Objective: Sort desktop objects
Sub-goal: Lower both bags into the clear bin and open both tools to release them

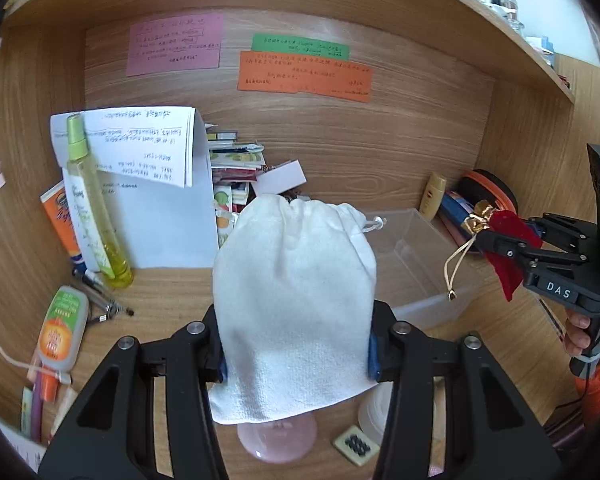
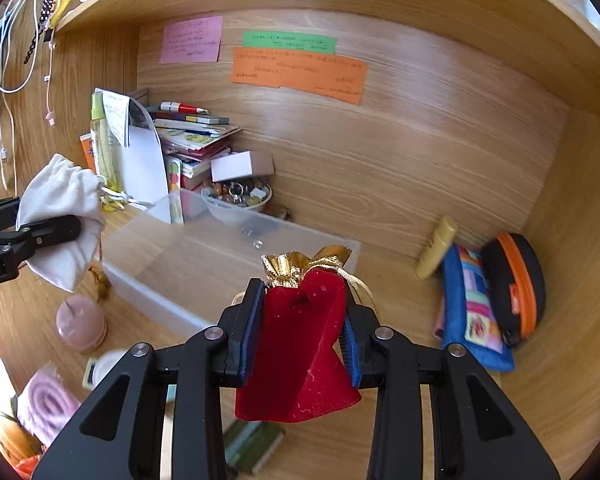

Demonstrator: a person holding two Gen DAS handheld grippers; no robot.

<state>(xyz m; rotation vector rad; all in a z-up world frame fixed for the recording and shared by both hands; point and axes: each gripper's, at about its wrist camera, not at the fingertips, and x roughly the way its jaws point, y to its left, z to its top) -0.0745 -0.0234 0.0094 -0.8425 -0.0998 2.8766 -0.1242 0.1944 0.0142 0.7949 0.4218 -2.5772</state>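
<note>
A white drawstring pouch [image 1: 294,292] is pinched between the blue pads of the left gripper [image 1: 296,344] and is held up off the desk [image 1: 172,292]. A red velvet pouch [image 2: 300,344] with a gold top is clamped in the right gripper [image 2: 300,332]. A clear plastic bin [image 2: 220,264] is seen just beyond both grippers' tips, between them. A pink round container [image 2: 82,322] is seen below the left gripper.
</note>
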